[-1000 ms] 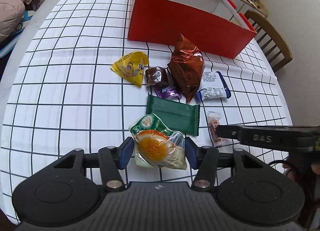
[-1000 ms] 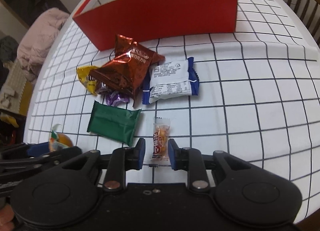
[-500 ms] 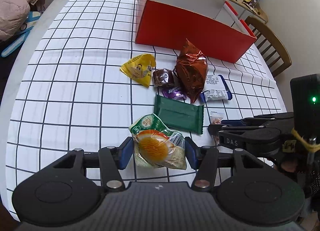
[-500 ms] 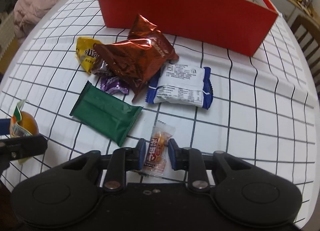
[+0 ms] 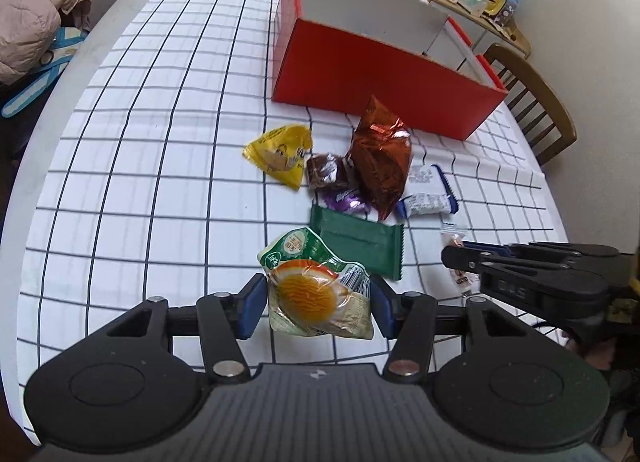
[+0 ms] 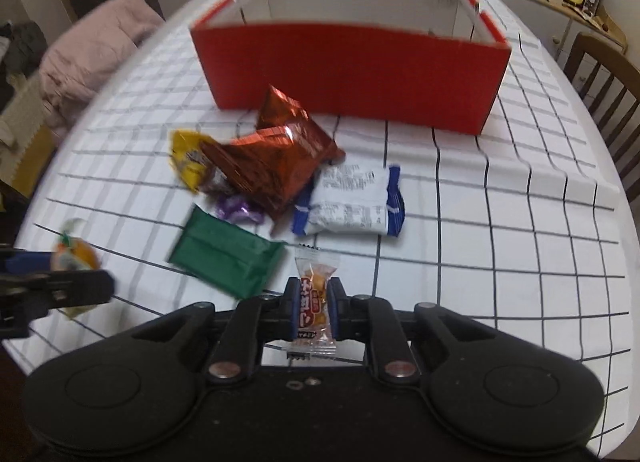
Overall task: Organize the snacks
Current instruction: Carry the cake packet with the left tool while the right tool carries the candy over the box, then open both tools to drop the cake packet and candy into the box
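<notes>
Left wrist view shows us the left gripper (image 5: 316, 304) with its two blue pads pressed on the sides of a clear packet with an orange round snack (image 5: 320, 294), which it holds just above the worktop (image 5: 132, 198). Right wrist view shows us the right gripper (image 6: 314, 312) closed tightly on a small clear candy packet (image 6: 314, 294), and this packet stands almost upright between the pads. On the checked worktop, a little farther than both grippers, we see the loose snacks close together: a green flat packet (image 6: 228, 254), a white and blue packet (image 6: 352, 202) to the right of it, a brown foil bag (image 6: 276, 154) lying partly over a purple candy (image 6: 238, 210), a small brown candy (image 5: 326, 172) and a yellow bag (image 5: 280, 152) at the left. A red box (image 6: 352, 78) with white inside walls stands open at the far side, behind the brown foil bag. A wooden chair (image 6: 604, 78) is at the far right.
</notes>
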